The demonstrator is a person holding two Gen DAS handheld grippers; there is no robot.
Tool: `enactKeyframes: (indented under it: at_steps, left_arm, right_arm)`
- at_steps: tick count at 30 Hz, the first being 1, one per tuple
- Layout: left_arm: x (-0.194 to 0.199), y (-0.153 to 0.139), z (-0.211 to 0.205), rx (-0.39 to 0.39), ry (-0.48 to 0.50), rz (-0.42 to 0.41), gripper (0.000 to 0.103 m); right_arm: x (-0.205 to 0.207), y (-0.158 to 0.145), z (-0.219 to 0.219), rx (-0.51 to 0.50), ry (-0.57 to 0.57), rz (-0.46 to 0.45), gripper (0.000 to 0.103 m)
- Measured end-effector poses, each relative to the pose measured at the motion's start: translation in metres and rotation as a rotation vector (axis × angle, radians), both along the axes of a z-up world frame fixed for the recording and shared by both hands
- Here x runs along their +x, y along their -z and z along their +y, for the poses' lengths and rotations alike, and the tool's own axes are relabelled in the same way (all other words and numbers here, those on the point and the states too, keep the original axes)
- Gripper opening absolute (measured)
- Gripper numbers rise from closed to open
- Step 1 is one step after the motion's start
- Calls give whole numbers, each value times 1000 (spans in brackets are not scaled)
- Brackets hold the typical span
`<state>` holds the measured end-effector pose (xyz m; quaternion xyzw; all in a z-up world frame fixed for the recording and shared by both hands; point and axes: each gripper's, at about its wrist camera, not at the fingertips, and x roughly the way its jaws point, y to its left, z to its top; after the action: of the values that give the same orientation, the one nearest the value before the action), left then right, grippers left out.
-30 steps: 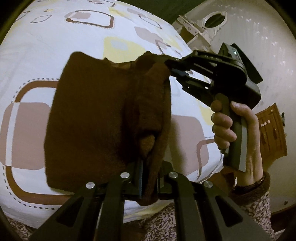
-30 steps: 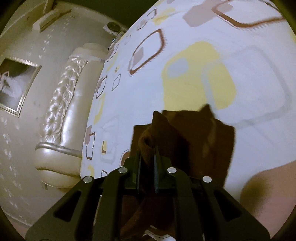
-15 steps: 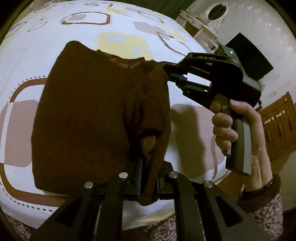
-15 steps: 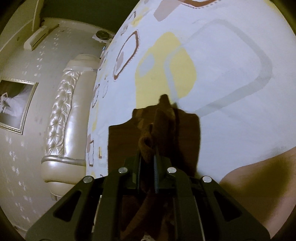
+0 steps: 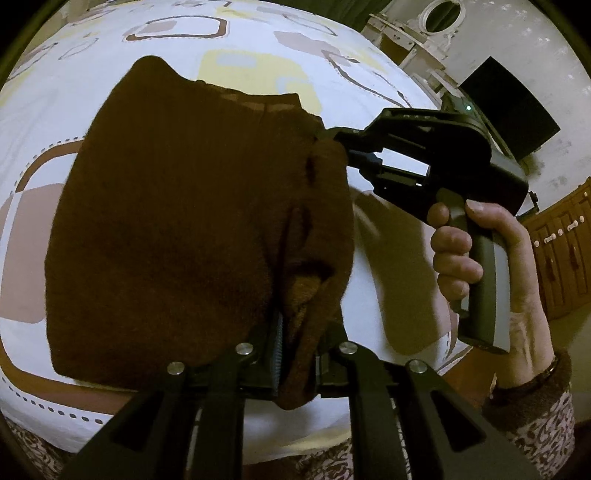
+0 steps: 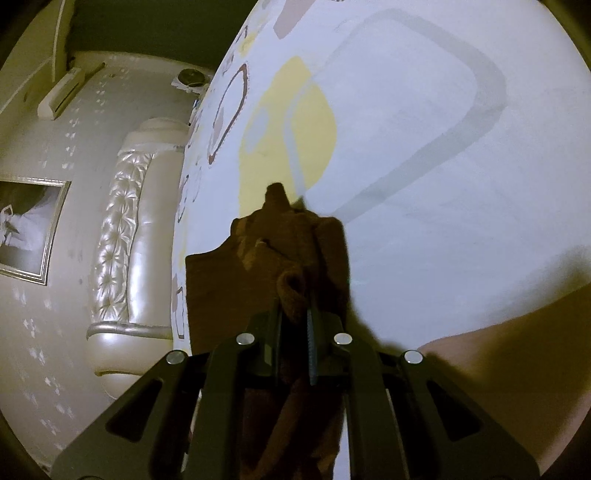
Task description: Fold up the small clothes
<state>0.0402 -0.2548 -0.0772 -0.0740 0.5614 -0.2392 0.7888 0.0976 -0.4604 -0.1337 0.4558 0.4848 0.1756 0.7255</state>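
A small dark brown knitted garment [image 5: 177, 229] lies spread over a white bed sheet [image 5: 258, 44] printed with brown, yellow and grey squares. My left gripper [image 5: 295, 347] is shut on the garment's near edge, bunched cloth between its jaws. My right gripper [image 5: 332, 144], held by a person's hand [image 5: 465, 254], is shut on the far right corner. In the right wrist view the brown garment [image 6: 291, 251] bunches between the right gripper [image 6: 295, 332] and trails left over the sheet [image 6: 424, 147].
A padded cream headboard [image 6: 125, 236] and a framed picture [image 6: 26, 229] stand left of the bed. A white dresser with an oval mirror [image 5: 443, 18], a dark screen [image 5: 509, 107] and a wooden cabinet [image 5: 565, 251] are beyond the bed's right side.
Both grippers have sunk toward the bed with the garment. The cloth has spread wider and flatter over the sheet. Both grips hold.
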Motion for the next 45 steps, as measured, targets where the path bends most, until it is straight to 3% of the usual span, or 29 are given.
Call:
enactKeyframes:
  at_steps: [9,14,17,20,23,25,29,36,38,45]
  left_arm:
    - [-3,-2,-2,6,-14,-13,15]
    - [-4,-2,-4,-19,-13,-4,36]
    - [-9,-3,-5,-48,9,-16,54]
    - [-17,-5,-5,-63,39,-45,64]
    - [-29,-10,2,-102,104,-51,67]
    - [-37,-14,13,-133,132,-51,67]
    - [-44,-31,59,-226,119,-62,71]
    - [16,-35,127,-224,-33,-121,73]
    - [39,-33,133,-213,-50,-125,73]
    - [114,-16,130,-280,-26,-83,73]
  right_arm:
    - [4,-4,-1,5,-6,-54,10]
    - [12,-2,5,-25,-7,-54,10]
    - [13,1,3,-26,15,-51,11]
    - [11,2,-4,-21,49,-51,15]
    - [4,0,-17,-15,95,-58,28]
    - [-3,-4,-26,-13,119,-65,48]
    - [-16,-11,-34,5,111,-82,60]
    - [-26,-5,-10,-1,35,-78,65]
    - [-23,-2,-5,9,25,-78,65]
    - [-2,3,6,42,24,-100,67]
